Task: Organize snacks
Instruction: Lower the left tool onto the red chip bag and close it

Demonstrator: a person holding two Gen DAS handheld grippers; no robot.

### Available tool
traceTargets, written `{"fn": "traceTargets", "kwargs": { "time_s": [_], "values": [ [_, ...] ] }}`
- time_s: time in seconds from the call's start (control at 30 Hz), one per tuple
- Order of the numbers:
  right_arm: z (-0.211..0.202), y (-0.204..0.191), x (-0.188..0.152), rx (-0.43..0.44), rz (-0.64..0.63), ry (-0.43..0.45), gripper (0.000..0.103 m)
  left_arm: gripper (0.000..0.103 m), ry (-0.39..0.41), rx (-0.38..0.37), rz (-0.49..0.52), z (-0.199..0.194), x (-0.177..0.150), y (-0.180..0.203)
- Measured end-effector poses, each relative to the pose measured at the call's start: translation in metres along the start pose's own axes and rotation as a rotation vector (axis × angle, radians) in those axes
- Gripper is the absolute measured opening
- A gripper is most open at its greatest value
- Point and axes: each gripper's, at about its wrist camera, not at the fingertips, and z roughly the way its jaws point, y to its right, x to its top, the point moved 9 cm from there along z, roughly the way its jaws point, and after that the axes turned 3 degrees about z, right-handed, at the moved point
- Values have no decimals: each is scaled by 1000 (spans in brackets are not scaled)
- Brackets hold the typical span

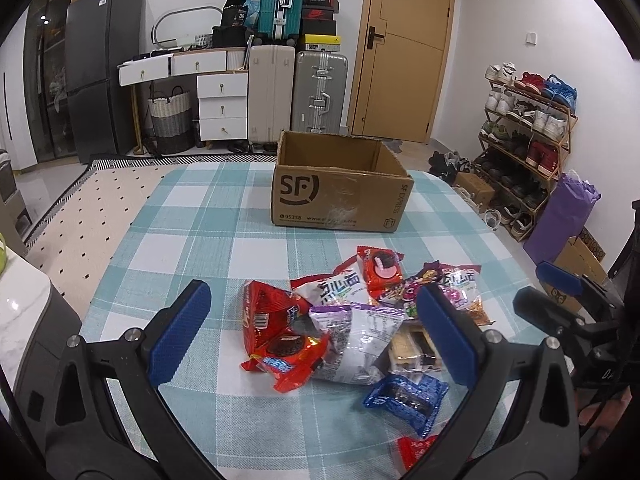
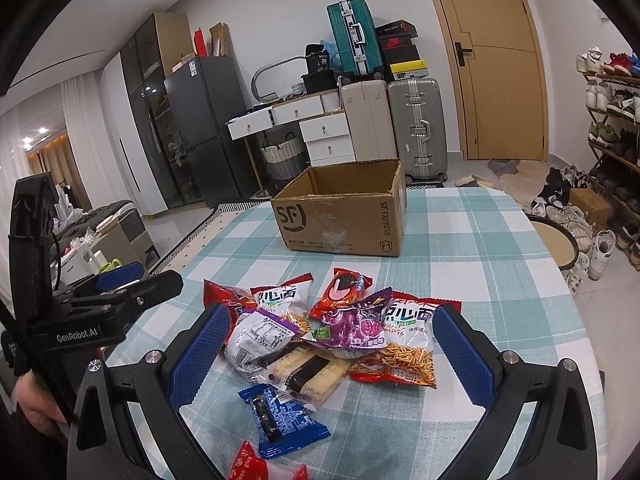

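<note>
On the table covered with a teal-and-white checked cloth [image 1: 208, 208], the left gripper [image 1: 316, 332] hangs with its blue-padded fingers [image 1: 180, 332] spread wide and empty over the left side of a loose heap of snack packets, where a red cookie packet [image 1: 280, 344] lies with its long axis running roughly towards the camera beside a silver-and-purple crinkled bag [image 1: 356, 344]. Nearer the camera, a blue foil cookie packet [image 2: 280, 420] lies flat, its long axis slanting from near right to far left. The right gripper [image 2: 332, 356] hovers equally wide and empty over the heap's right side above an orange noodle-snack bag [image 2: 404, 344], while beyond the heap the open brown cardboard box printed SF [image 2: 340, 216] stands upright, with nothing visible inside it.
</note>
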Motion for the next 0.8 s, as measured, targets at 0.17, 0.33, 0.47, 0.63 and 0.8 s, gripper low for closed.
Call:
{"fn": "traceTargets", "kwargs": {
  "time_s": [0.17, 0.33, 0.47, 0.63, 0.8],
  "values": [
    [20, 10, -6, -2, 15, -30, 103, 102, -46, -22, -20, 25, -10, -20],
    [43, 21, -12, 0, 40, -64, 103, 102, -95, -37, -53, 54, -20, -42],
    [56, 26, -16, 1, 42, -77, 103, 102, -118, -64, -71, 79, -25, -53],
    [68, 33, -19, -15, 38, -88, 103, 102, -143, -83, -47, 106, -28, -54],
    [79, 41, -22, -18, 56, -107, 103, 102, -169, -124, -55, 128, -32, -54]
  ]
}}
